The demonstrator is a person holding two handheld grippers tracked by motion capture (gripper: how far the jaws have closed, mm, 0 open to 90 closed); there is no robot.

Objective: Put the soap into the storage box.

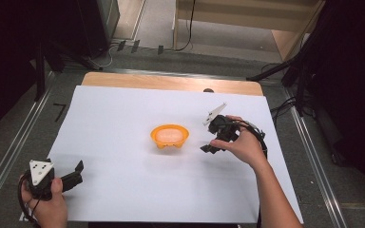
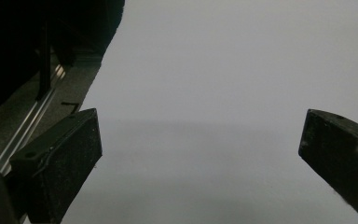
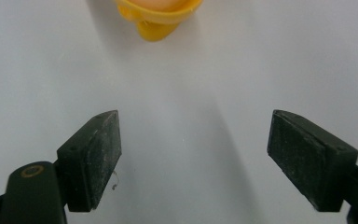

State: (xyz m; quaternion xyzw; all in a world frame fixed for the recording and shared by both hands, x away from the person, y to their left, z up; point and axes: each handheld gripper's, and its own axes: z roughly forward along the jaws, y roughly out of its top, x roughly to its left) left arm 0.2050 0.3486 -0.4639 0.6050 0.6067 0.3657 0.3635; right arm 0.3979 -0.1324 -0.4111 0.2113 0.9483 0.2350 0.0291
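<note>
We see orange bowl [image 1: 170,137] mid white sheet [image 1: 123,190] — right gripper [image 1: 208,145] just beside it, jaws wide, nothing between. Left gripper [image 1: 78,172] near sheet's corner — wide, empty.

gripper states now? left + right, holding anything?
Left gripper: open, holding nothing, over the white sheet.
Right gripper: open, holding nothing, pointed at the orange bowl.
</note>
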